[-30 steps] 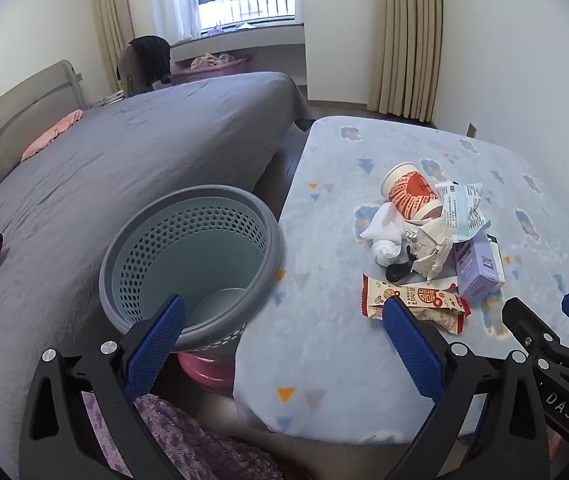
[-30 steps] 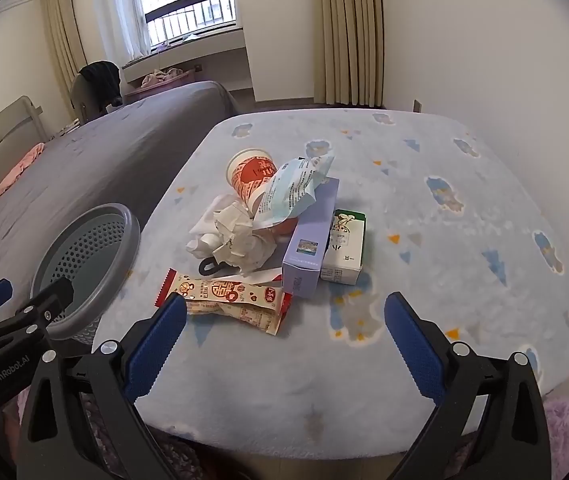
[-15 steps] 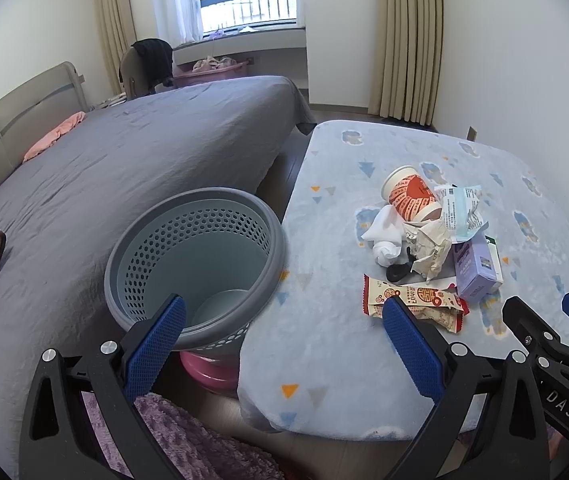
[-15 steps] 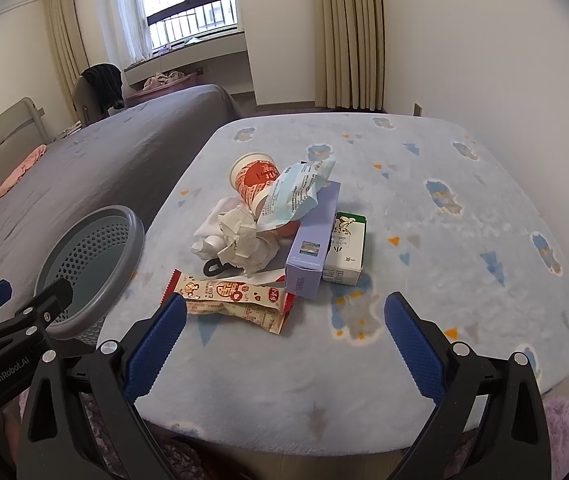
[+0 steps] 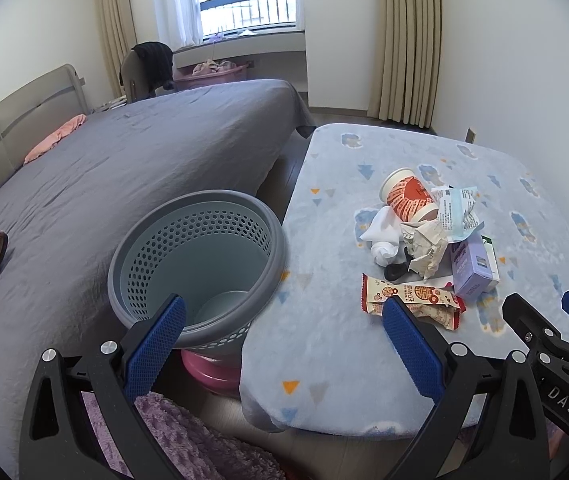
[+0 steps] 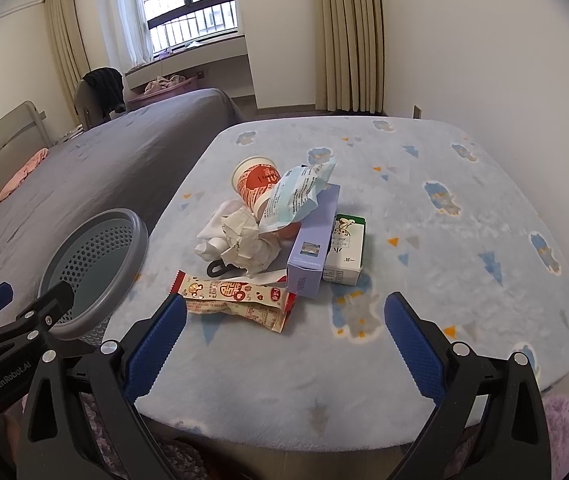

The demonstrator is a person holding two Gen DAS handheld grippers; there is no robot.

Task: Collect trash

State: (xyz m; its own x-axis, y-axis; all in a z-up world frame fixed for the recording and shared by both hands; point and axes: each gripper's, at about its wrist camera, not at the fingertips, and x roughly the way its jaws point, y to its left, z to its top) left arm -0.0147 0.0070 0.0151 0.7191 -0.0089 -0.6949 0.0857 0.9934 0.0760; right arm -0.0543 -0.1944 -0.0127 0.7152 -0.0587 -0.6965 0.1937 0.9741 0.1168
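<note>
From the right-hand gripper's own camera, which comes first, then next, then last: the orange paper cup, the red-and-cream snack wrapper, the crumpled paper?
1. Snack wrapper, flat on the blanket just ahead of the right gripper.
2. Crumpled paper, behind the wrapper, mid-pile.
3. Orange paper cup, tipped over at the pile's far end.

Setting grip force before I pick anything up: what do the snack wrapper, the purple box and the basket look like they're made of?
Snack wrapper: looks like thin glossy plastic film, going by its sheen, crimped ends and limp lie.
Purple box: probably matte printed cardboard, given its crisp folded edges and flat panels.
Basket: rigid grey-blue moulded plastic, with even perforations and a smooth rolled rim.
</note>
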